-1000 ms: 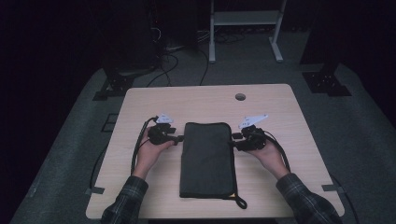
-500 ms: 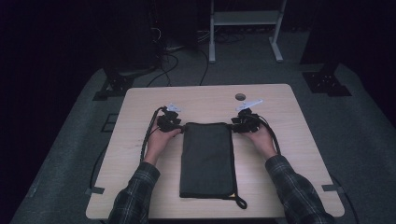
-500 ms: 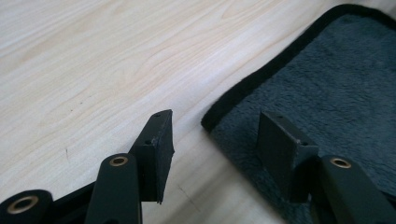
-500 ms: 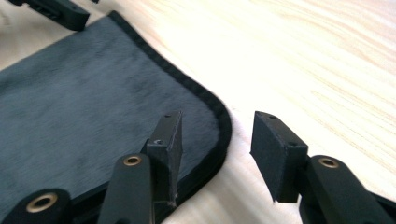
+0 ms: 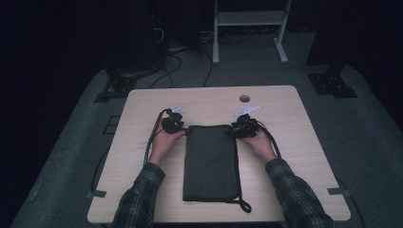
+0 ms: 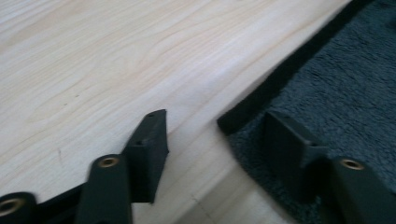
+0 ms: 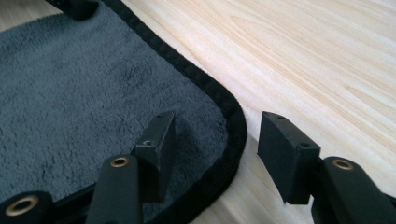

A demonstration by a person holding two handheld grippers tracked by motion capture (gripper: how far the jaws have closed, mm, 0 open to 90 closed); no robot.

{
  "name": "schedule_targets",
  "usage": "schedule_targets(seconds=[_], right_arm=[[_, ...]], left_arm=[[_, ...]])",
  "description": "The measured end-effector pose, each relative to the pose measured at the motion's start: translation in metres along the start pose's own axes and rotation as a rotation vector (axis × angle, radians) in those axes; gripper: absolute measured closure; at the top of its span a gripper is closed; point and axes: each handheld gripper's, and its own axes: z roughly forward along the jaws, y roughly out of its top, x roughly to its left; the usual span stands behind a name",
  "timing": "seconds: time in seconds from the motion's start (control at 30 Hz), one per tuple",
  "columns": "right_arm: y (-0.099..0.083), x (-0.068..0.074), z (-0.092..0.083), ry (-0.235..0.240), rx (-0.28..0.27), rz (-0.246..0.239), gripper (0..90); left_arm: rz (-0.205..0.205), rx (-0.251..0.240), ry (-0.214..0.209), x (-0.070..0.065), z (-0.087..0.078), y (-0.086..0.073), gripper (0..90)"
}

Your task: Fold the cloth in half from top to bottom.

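A dark grey fleece towel [image 5: 210, 164] with a black hem lies folded lengthwise in the middle of the light wooden table [image 5: 294, 118]. My left gripper [image 5: 173, 124] is at its far left corner and my right gripper [image 5: 240, 128] at its far right corner. In the left gripper view the left gripper [image 6: 217, 123] is open, one jaw over bare wood and the other over the towel [image 6: 336, 93]. In the right gripper view the right gripper [image 7: 215, 121] is open and its jaws have just been opening. The towel's rounded corner [image 7: 233, 116] lies between them, unpinched.
A black cord loop [image 5: 244, 206] hangs off the towel's near right corner. A round cable hole [image 5: 244, 99] sits in the table beyond the right gripper. Cables trail from both grippers. A white stand [image 5: 247, 19] is on the floor behind the table.
Both hands have moved away from the person, from the towel's long sides up to its two far corners. The towel has stayed in place.
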Motion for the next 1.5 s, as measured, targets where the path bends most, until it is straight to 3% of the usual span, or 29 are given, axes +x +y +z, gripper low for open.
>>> schedule_targets(seconds=[0.13,0.23,0.33,0.43,0.67,0.87,1.0,1.17,1.37,1.5], right_arm=[[0.0,0.001,0.0,0.02,-0.003,-0.001,55.9],[0.001,0.002,-0.001,0.014,0.005,0.001,60.9],[0.001,0.003,-0.001,0.023,0.008,0.015,69.1],[0.001,0.005,-0.001,0.044,0.014,0.015,77.3],[0.004,0.006,0.0,0.045,0.032,0.033,82.1],[0.011,0.008,0.003,-0.014,0.016,0.008,82.4],[0.022,0.007,-0.002,-0.023,-0.011,-0.004,82.3],[0.044,0.008,-0.021,-0.029,-0.07,-0.029,82.3],[0.042,0.013,-0.04,0.03,-0.102,-0.033,82.2],[0.032,0.02,-0.05,0.078,-0.116,-0.042,82.1]], left_arm=[[0.011,0.004,-0.036,-0.004,-0.001,0.001,59.3],[-0.01,-0.007,-0.071,-0.006,-0.001,-0.001,71.4],[-0.019,-0.013,-0.078,-0.008,-0.002,-0.002,82.2],[-0.042,-0.004,-0.082,-0.01,-0.003,-0.002,84.0],[-0.056,0.011,-0.098,-0.011,-0.008,-0.004,85.0],[-0.08,-0.057,-0.075,-0.005,-0.018,0.001,85.4],[-0.054,-0.087,-0.049,-0.002,-0.032,0.012,85.4],[-0.035,-0.148,-0.036,-0.002,-0.052,0.023,85.4],[0.017,-0.183,-0.079,-0.011,-0.068,0.02,85.3],[0.04,-0.202,-0.131,-0.017,-0.077,0.011,85.2]])
